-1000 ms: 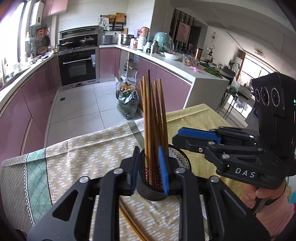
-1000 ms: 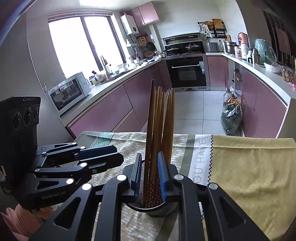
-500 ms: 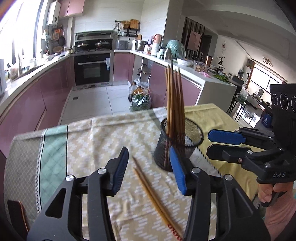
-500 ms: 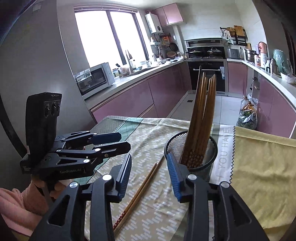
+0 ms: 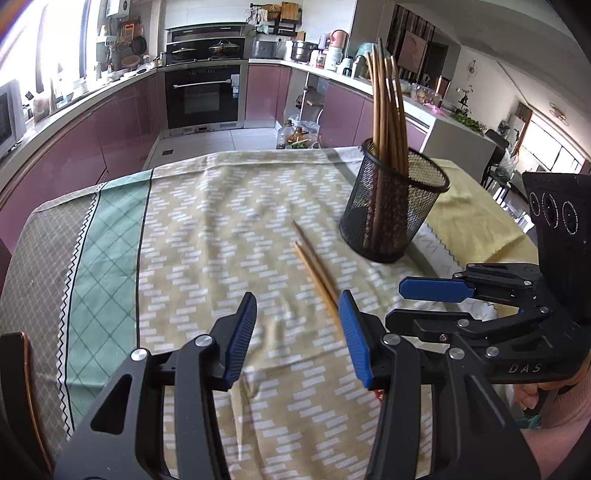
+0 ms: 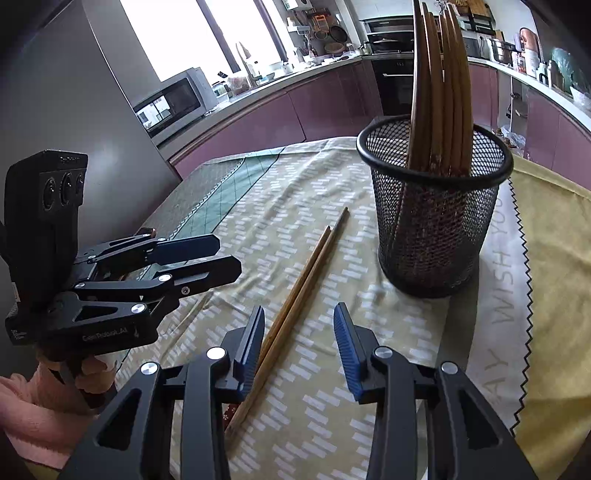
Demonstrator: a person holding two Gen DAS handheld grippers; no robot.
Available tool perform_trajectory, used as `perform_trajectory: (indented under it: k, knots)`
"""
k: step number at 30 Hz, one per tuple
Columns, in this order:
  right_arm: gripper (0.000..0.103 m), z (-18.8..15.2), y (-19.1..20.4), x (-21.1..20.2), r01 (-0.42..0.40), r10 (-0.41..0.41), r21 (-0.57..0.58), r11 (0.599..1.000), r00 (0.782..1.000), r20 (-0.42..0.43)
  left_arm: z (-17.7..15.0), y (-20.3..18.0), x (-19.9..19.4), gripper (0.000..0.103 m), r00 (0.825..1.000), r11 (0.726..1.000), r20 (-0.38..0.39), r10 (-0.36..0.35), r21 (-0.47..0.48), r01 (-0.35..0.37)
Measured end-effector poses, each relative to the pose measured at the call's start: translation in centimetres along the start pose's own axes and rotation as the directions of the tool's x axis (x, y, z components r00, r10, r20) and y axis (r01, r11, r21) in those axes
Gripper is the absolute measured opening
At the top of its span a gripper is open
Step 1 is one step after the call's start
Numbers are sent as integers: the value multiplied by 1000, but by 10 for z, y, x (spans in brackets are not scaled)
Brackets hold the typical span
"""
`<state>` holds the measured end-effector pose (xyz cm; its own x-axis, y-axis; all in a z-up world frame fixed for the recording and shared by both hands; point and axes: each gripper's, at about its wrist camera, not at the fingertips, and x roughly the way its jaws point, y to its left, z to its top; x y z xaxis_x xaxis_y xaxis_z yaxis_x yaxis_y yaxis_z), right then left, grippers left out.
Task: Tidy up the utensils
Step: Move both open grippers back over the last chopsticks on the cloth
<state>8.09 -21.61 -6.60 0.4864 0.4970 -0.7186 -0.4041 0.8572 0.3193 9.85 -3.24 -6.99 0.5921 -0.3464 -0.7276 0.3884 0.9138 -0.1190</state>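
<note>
Black wire-mesh holder [image 6: 432, 229], smooth wooden chopsticks [image 6: 299, 295], matt woven tablecloth [image 5: 221, 229].

Daylight floods from the blown-out window [image 6: 177, 33] at upper left; fisheye bending and dark vignetting at corners; slight motion blur.

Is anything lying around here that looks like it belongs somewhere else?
Yes: two loose wooden chopsticks lie flat on the patterned tablecloth beside the black mesh cup, while the other chopsticks stand inside it.

Black mesh cup [image 5: 393, 206] upright on patterned cloth, holds bundle of brown chopsticks [image 5: 386, 107], tips up, leaning slightly. Two loose chopsticks [image 6: 301, 291] flat on cloth just beside cup, parallel, touching.
</note>
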Motion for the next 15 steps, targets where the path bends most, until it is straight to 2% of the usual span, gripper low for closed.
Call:
perform_trajectory:
  k: [15]
  knots:
    - [35,-4,13,26,47,-47,-8,999,998,-48,-13,7,8,46,999,999,-40,4,-35,-5]
